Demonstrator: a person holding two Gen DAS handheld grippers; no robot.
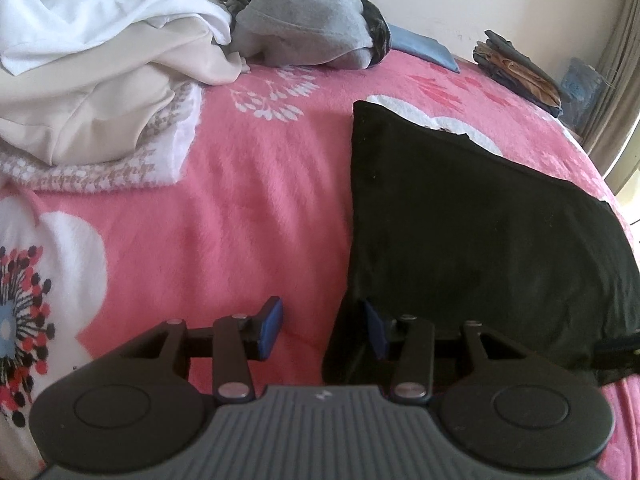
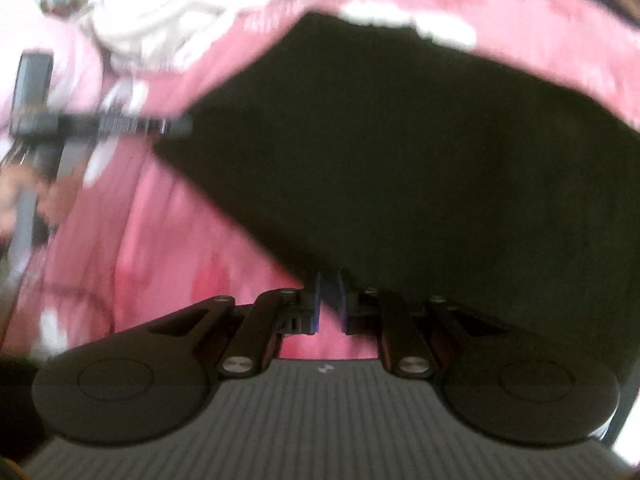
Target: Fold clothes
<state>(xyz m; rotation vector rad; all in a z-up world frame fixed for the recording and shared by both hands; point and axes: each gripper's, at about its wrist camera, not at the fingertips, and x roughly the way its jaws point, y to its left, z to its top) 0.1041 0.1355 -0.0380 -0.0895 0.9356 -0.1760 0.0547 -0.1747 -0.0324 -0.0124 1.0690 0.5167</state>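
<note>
A black garment (image 1: pixel 480 232) lies spread on the pink flowered blanket (image 1: pixel 248 208). My left gripper (image 1: pixel 324 332) is open at the garment's near left corner, its right pad against the cloth edge and nothing between the pads. In the blurred right wrist view the black garment (image 2: pixel 420 160) fills the middle. My right gripper (image 2: pixel 329 300) is nearly closed at the garment's near edge, with a narrow gap showing pink between the pads. The other gripper (image 2: pixel 36 120) shows at the left of that view.
A heap of white and cream clothes (image 1: pixel 96 80) lies at the far left with a grey garment (image 1: pixel 308 28) behind it. A blue folded item (image 1: pixel 424 46) and a dark folded stack (image 1: pixel 516 68) sit at the bed's far edge by the wall.
</note>
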